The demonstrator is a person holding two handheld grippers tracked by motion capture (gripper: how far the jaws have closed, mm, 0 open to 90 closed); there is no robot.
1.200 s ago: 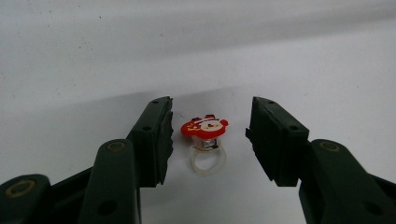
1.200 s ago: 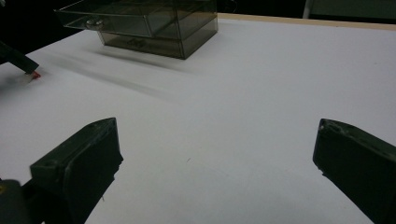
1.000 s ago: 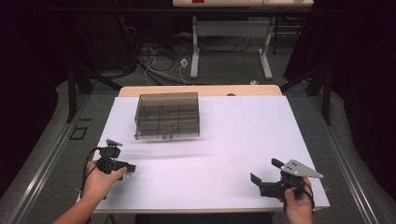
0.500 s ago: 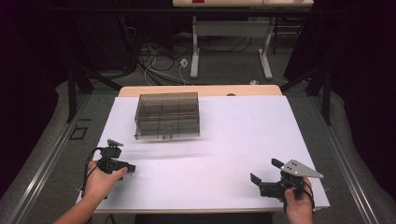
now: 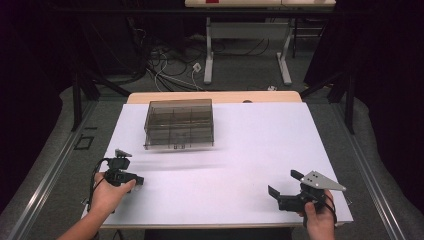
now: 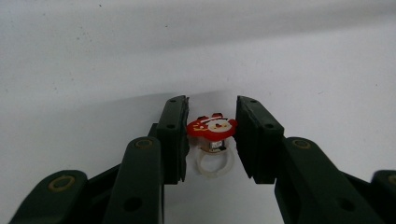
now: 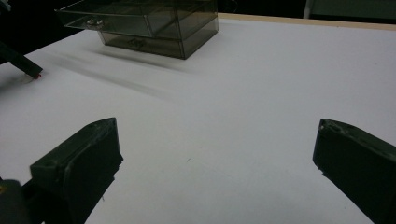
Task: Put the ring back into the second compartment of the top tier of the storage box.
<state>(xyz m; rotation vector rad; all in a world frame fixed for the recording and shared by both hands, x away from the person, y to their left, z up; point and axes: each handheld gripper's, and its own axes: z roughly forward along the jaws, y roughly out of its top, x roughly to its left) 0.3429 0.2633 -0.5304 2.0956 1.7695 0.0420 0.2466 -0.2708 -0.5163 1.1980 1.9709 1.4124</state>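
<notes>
A small white plastic ring [image 6: 211, 127] with a red Santa-face top sits between the jaws of my left gripper [image 6: 212, 107], just over the white table; the jaws press both sides of the red top. In the high view that left gripper [image 5: 139, 180] is low near the table's front left. My right gripper [image 5: 284, 183] is near the front right, and its jaws stand wide apart with nothing between them [image 7: 219, 135]. A smoky clear drawer box [image 5: 179, 122] stands at the back left of the table [image 5: 260, 145], far from both grippers.
The drawer box [image 7: 144, 23] has several compartments with small knobs on the fronts. A wooden table edge [image 5: 215, 97] runs behind the white sheet. Cables and desk legs [image 5: 210, 60] lie on the floor beyond.
</notes>
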